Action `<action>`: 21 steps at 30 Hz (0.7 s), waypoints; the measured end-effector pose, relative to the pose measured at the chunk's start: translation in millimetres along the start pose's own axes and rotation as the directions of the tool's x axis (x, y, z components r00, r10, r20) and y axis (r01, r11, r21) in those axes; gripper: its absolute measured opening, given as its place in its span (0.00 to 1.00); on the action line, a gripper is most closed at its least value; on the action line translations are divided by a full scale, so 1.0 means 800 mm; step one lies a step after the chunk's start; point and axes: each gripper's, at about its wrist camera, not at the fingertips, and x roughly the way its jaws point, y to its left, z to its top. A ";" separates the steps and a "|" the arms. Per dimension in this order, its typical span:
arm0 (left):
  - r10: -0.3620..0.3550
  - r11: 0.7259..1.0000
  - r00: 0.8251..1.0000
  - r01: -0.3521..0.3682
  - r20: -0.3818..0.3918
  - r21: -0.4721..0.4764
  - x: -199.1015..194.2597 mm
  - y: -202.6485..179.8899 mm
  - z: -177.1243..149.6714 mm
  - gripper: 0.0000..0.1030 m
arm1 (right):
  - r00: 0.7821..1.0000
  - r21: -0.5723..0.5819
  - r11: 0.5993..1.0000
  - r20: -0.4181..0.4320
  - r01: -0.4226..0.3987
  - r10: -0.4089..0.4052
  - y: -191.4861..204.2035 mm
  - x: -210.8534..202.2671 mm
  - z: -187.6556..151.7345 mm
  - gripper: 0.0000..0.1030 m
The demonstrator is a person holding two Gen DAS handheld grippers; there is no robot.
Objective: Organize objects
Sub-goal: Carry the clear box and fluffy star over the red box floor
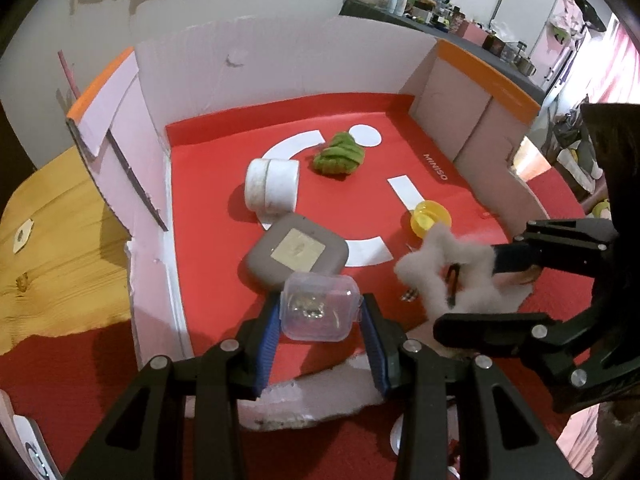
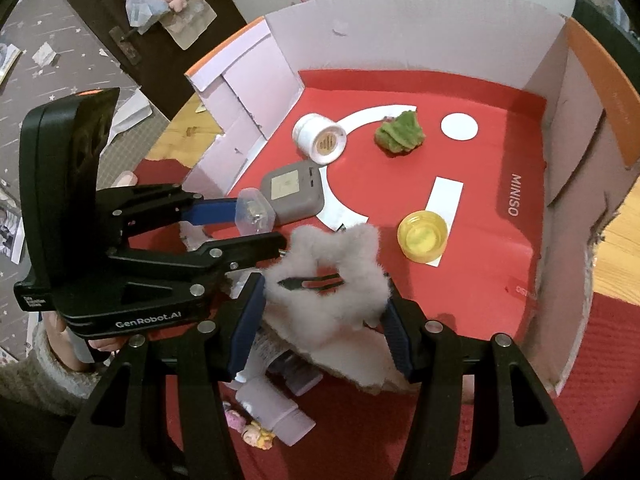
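Left wrist view: the left gripper (image 1: 322, 316) is clamping its jaws on a clear plastic box (image 1: 320, 308) at lower centre, over the red-floored cardboard box (image 1: 280, 68). At right, the right gripper (image 1: 472, 276) is squeezing a fluffy white star clip (image 1: 448, 268). Inside are lying a grey case (image 1: 296, 252), white jar (image 1: 272, 186), green toy (image 1: 340, 154) and yellow lid (image 1: 430, 218).

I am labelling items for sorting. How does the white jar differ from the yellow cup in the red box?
The white jar lies on its side, while the yellow cup stands upright with its mouth up. The jar is closed and opaque white; the cup is open and translucent yellow. The jar looks larger than the cup. Both are round and rest free on the red box floor, untouched by either gripper.
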 end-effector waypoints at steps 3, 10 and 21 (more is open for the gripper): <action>0.002 1.000 1.000 -0.002 -0.003 -0.007 0.005 0.003 0.003 0.40 | 1.000 0.008 1.000 -0.008 -0.001 0.001 -0.004 0.006 0.002 0.52; 0.027 1.000 1.000 -0.027 0.007 0.000 0.013 0.005 0.011 0.40 | 1.000 0.014 1.000 -0.008 0.025 -0.025 -0.013 0.013 0.006 0.52; 0.031 0.998 0.998 -0.028 0.053 -0.056 0.023 0.015 0.027 0.40 | 0.989 0.033 0.991 0.060 0.131 -0.133 -0.035 0.007 0.016 0.52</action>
